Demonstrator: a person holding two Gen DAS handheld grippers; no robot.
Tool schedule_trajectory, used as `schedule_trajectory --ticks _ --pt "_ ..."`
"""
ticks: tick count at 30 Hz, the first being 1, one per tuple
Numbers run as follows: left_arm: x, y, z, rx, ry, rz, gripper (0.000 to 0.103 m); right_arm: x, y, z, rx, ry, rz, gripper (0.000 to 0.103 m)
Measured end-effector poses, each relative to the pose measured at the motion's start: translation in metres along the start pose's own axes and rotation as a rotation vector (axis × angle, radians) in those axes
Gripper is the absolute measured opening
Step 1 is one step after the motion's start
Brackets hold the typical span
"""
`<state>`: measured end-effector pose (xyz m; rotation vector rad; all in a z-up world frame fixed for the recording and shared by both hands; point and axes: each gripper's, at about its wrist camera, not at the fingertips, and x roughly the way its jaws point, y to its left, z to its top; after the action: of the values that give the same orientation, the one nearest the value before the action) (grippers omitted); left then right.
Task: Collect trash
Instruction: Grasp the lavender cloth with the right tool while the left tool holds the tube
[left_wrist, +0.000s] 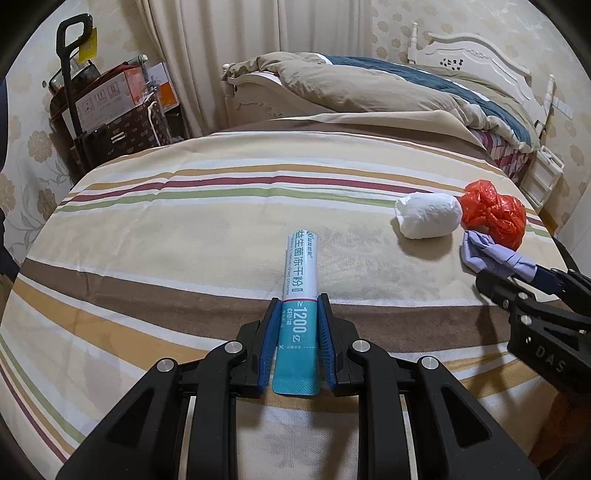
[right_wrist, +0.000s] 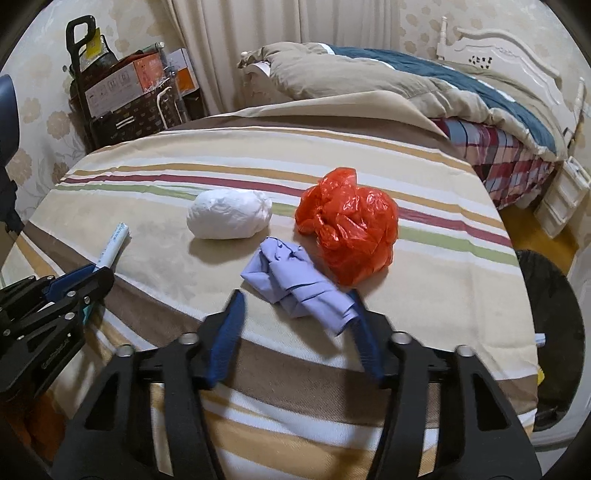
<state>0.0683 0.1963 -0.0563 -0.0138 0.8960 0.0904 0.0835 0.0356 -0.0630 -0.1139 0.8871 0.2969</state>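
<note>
On a bed covered by a striped woven sheet (left_wrist: 184, 229) in cream, tan, brown, maroon and green, the left gripper (left_wrist: 298, 306) has its blue ribbed pads clamped on the teal end of a slim white-and-teal sachet stick (left_wrist: 299, 273) printed with Chinese characters, "1200" and "CFU", its far end resting on the sheet. The right gripper (right_wrist: 297, 295) is spread open around a crumpled lilac cloth-like wad (right_wrist: 295, 284), whose edge touches one blue finger. Just beyond lie a smooth, egg-shaped white paper ball (right_wrist: 229, 218) and a glossy, crinkled orange plastic bag (right_wrist: 347, 229) that touches the wad.
</note>
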Motion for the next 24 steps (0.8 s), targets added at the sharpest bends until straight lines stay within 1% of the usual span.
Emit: schedule_trajectory --ticks 2,4,12,20,24 --pt "-0.001 0.000 0.000 -0.004 -0.001 -0.003 0.023 -0.002 0.000 -0.001 -0.004 -0.003 0.000 0.022" --pt "-0.001 0.000 -0.001 -0.005 -0.002 -0.006 0.023 -0.004 -0.001 -0.003 -0.001 -0.005 0.009 0.020" --pt "-0.007 0.004 -0.007 -0.024 0.001 -0.027 0.022 -0.019 -0.003 -0.018 0.018 -0.017 0.036 0.019" --pt "-0.016 0.008 -0.014 -0.060 0.008 -0.074 0.021 -0.036 -0.010 -0.030 0.034 -0.032 0.047 0.019" --pt "-0.023 0.008 -0.017 -0.068 0.001 -0.075 0.021 -0.044 -0.018 -0.037 0.052 -0.041 0.048 0.019"
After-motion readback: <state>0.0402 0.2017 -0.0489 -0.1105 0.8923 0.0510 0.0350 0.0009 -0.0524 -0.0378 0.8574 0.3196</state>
